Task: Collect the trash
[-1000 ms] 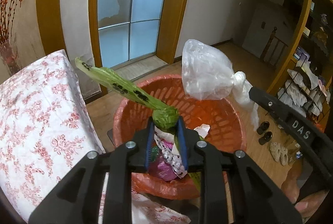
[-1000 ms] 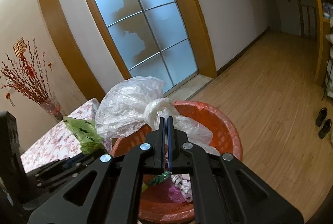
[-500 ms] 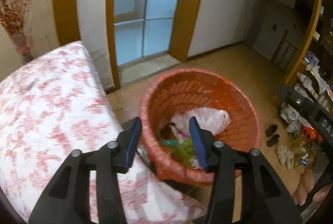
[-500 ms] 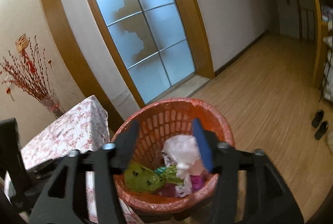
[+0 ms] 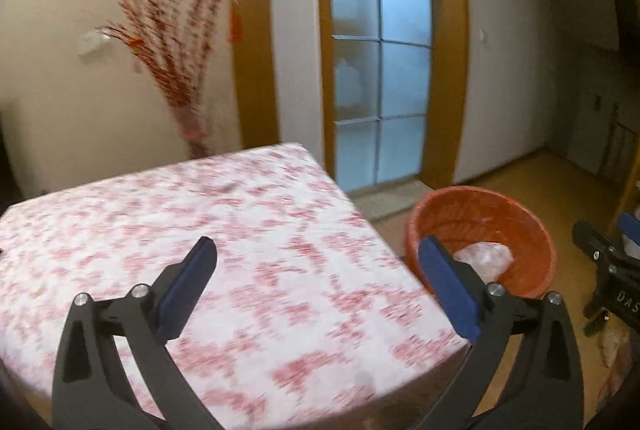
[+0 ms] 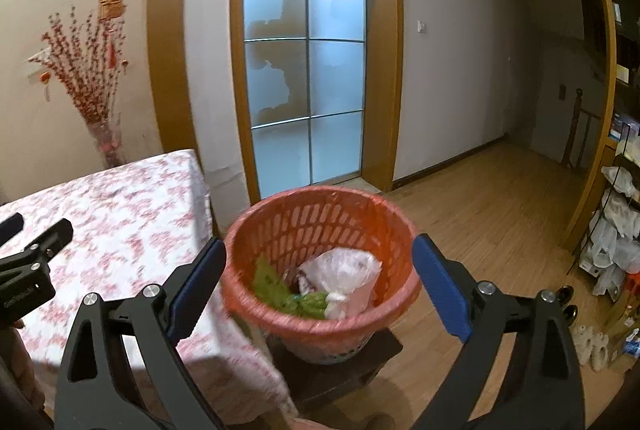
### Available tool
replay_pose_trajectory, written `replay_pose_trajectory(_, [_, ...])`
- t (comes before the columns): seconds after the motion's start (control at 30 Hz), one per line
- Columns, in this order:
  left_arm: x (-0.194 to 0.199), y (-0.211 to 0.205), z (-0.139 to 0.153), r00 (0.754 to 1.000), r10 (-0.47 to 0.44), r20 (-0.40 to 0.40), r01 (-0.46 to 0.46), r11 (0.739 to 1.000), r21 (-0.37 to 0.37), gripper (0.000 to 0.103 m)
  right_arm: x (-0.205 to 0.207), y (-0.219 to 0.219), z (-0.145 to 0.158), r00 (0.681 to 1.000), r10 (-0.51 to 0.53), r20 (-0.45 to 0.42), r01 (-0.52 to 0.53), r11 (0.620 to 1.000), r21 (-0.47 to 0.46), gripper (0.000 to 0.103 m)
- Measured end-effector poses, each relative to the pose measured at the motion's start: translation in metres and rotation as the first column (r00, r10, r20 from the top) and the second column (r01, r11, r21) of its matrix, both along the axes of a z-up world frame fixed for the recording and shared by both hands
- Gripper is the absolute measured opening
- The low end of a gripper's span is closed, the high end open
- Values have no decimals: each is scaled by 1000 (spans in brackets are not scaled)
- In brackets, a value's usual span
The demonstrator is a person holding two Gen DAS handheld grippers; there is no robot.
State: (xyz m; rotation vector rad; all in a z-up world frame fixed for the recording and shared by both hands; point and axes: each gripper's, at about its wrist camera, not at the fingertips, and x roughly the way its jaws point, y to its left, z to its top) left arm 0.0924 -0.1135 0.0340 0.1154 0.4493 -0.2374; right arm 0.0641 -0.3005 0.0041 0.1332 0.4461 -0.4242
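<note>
An orange plastic basket (image 6: 352,328) stands on a dark low stool beside the table. Inside it lie a clear knotted plastic bag (image 6: 344,270) and a green bag (image 6: 276,288) among other scraps. My right gripper (image 6: 318,272) hovers in front of the basket, its jaws opening wide with nothing held between them. In the left wrist view the basket (image 5: 476,206) sits at the right with the clear bag (image 5: 486,258) inside. My left gripper (image 5: 316,272) hangs over the table, jaws opening wide and empty.
A table with a red-and-white floral cloth (image 5: 200,238) fills the left side. A vase of red branches (image 6: 100,134) stands by the wall behind it. A frosted glass door (image 6: 308,78) is straight ahead. Shelves with bags and shoes (image 6: 612,254) line the right.
Both grippers let go of their bags, green from the left and clear from the right, which now lie in the basket. Both jaws opened wide; the left swung leftward over the table.
</note>
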Motion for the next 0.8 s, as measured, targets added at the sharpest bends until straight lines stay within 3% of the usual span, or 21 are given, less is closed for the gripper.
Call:
replay_pose_trajectory(0.03, [-7,5,1,1000,14,13,-14,1000,5,99,-6,6,-1,1000,-3,12,3,1000,-2,101])
replay_pose_trajectory(0.3, [-52,40,2,994,96,45,-95,995,-29,99,-29,42,-8,999,35,21,-34,999,-13,101])
replay_pose_trajectory(0.8, [-87,77,-13,983,182,24,-180,982,-52,99,-52,76,-18,999,55,1,-55,998,-21,101])
